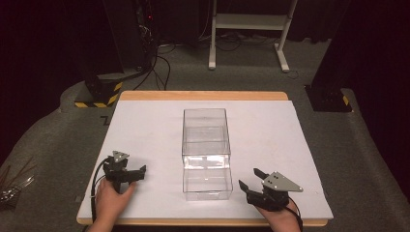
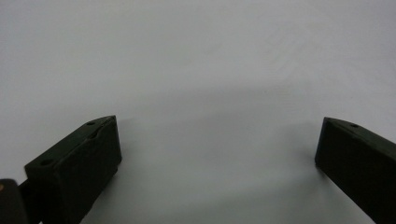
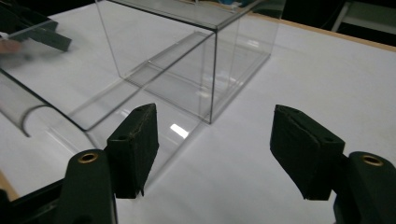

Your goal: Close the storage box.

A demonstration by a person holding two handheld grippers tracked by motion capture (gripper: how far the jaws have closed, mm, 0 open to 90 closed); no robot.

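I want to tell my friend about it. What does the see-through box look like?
Find the white table. In its middle, between the left gripper and the right gripper, stands the clear box, with its drawer pulled out toward the person. It is see-through; the grippers are black.

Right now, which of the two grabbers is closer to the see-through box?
The right gripper. Its open jaws sit just beside the near right corner of the clear box. The left gripper, also open, has a wider strip of white table between it and the box.
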